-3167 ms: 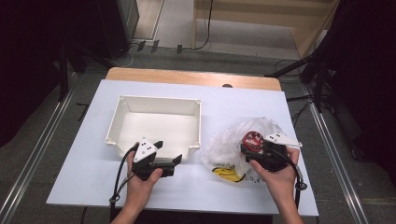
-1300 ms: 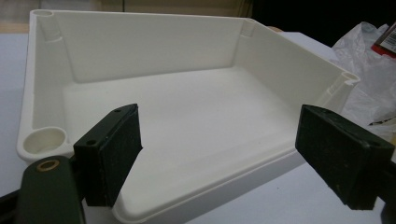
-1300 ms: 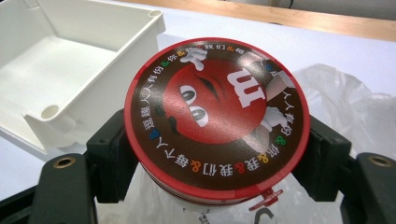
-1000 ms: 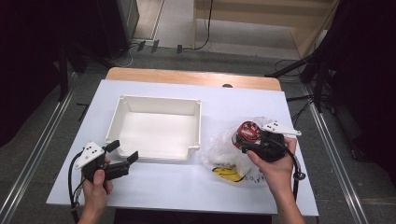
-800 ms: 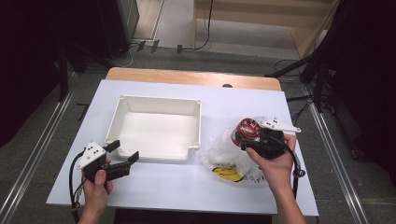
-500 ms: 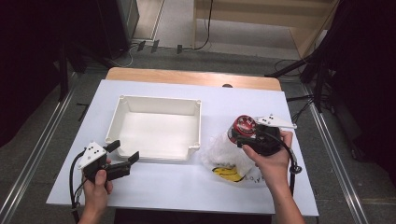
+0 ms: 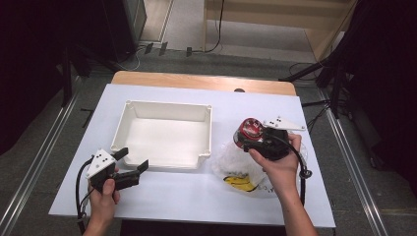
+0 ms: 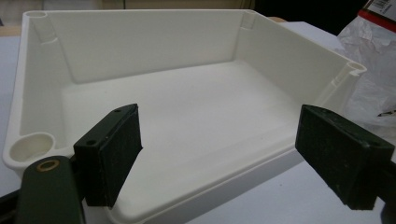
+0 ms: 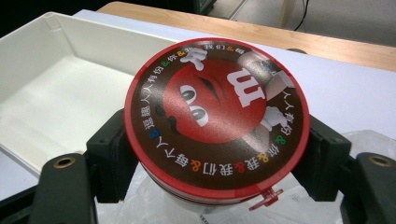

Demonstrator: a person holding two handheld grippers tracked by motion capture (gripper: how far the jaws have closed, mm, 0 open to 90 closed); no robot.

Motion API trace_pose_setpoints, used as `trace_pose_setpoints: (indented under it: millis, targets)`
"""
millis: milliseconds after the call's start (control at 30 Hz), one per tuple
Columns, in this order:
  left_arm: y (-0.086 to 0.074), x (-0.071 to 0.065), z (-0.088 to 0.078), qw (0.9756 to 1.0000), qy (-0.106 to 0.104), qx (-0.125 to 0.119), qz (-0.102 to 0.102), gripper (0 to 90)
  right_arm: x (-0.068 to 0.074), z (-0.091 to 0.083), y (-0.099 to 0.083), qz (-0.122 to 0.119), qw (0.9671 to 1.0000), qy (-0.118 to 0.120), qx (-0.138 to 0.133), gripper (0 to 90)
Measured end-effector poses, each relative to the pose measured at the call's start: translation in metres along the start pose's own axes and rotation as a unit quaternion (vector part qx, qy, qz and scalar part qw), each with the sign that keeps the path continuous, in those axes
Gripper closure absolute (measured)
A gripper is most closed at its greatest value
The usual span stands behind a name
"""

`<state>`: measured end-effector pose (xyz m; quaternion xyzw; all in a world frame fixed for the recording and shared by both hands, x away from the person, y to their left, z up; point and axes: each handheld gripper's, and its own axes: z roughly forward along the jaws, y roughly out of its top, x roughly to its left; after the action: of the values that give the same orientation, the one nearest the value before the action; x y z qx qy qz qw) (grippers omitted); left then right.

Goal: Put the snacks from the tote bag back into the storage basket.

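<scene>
A red-lidded tub (image 9: 215, 116), judged light, stiff and smooth-sided, was gripped just under its lid by the right gripper (image 7: 255, 140) above the plastic bag (image 7: 241, 164), right of the tray (image 7: 164, 132), while the left gripper (image 7: 132, 164) was held wide open, empty.

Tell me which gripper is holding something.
The right gripper: its jaws clamp the red-lidded tub. The left gripper stands open, empty, facing the white bin.

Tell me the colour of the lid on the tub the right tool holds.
Red and dark brown lid, best in the right gripper view.
</scene>
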<state>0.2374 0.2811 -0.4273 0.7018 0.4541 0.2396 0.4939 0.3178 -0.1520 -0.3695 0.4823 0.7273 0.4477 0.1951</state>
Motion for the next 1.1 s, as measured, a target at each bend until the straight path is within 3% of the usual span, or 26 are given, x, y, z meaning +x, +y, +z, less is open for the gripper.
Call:
trace_pose_setpoints:
  millis: [233,600,1100]
  targets:
    - [0.0,-0.001,0.0,1.0,0.0,0.0,0.001,14.8,0.006,0.002,0.004,-0.003,0.9999,0.013,-0.006,25.9]
    - [0.0,-0.005,0.0,0.9998,0.007,0.005,0.019,14.8,0.018,0.01,0.011,-0.007,0.9997,0.024,-0.007,25.8]
    - [0.0,-0.005,0.0,0.9998,0.008,0.004,0.017,14.8,0.031,0.02,0.015,-0.019,0.999,0.041,-0.002,25.8]
